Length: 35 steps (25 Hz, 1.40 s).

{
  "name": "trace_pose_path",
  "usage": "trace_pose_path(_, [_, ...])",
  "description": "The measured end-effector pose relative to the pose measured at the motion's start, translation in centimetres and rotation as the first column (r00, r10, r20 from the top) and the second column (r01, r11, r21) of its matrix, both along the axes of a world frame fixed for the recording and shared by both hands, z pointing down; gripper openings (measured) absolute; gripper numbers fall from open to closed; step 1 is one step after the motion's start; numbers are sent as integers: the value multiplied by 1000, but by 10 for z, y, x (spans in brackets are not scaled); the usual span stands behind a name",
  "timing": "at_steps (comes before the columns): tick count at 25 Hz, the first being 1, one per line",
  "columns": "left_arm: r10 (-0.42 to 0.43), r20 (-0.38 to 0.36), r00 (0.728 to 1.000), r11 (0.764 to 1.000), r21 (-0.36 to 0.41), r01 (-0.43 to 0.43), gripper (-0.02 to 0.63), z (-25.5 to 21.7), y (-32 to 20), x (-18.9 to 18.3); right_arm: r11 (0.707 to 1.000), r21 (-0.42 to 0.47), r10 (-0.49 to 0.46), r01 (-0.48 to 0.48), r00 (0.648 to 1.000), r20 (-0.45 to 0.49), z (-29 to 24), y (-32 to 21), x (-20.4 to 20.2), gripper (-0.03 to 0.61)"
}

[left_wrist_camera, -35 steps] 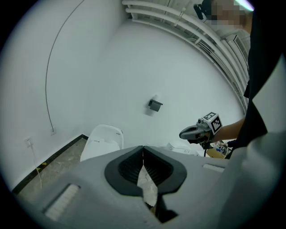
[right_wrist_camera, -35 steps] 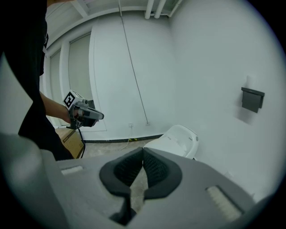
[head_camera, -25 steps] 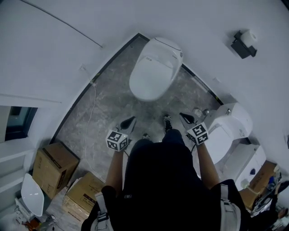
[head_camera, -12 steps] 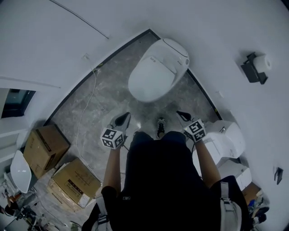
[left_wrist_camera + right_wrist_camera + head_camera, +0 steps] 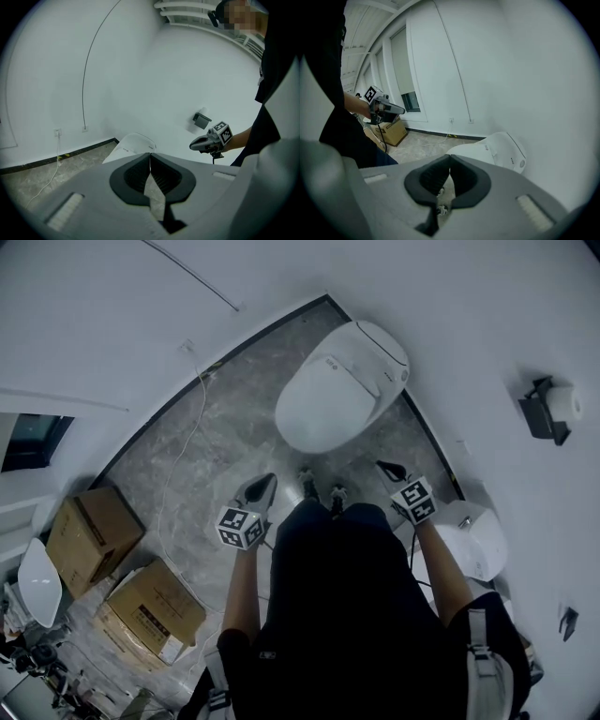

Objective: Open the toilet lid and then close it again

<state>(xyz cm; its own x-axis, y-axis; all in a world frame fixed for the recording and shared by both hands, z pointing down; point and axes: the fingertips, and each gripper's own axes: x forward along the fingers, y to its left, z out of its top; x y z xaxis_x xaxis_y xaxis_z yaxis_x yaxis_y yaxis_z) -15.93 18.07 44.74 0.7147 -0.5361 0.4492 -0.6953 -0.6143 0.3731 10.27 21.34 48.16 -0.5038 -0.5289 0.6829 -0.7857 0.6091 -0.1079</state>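
Both tongs had come fwd w/ the person since a sec. earlier, and the toilet (image 5: 339, 390) sat closer ahead of the feet in the head view. Left tongs (image 5: 266, 482) were pinched fully together w/ nothing between them. Right tongs (image 5: 385, 467) were the same, tips meeting, empty. Each pointed down and fwd, one either side of the body, both short of the bowl's front and not touching it. The lid (image 5: 323, 409) lay flat down, closed, the toilet backed against the white wall on the grey floor (image 5: 216, 456). Step in hand, as I judged it: approach only, opening not yet begun. Next move prob. called for working a tip under the lid's front edge to lift it, or parting the tongs to pinch that edge. Smooth rounded plastic, so a slip looked poss.
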Motion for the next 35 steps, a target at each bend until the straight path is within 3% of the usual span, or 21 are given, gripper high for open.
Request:
trace_pose_path(9, [97, -21, 995, 994, -38, -98, 12, 26, -59, -4, 998, 0, 68, -68, 997, -26, 5, -46, -12, 3])
trace_pose_path(15, [168, -2, 986, 981, -93, -168, 12, 47, -75, 2, 991, -54, 123, -124, 992, -18, 29, -57, -3, 3])
trace_pose_path(21, [158, 33, 987, 974, -167, -151, 12, 91, -94, 6, 984, -134, 115, -115, 993, -8, 89, -77, 14, 3])
trace_pose_path(28, [121, 49, 991, 963, -247, -105, 12, 176, -113, 18, 969, -220, 116, -109, 993, 18, 181, -98, 35, 3])
trace_pose_path(35, [116, 66, 991, 933, -349, -86, 14, 265, -110, 27, 941, -335, 45, -42, 999, 1, 268, -84, 47, 3])
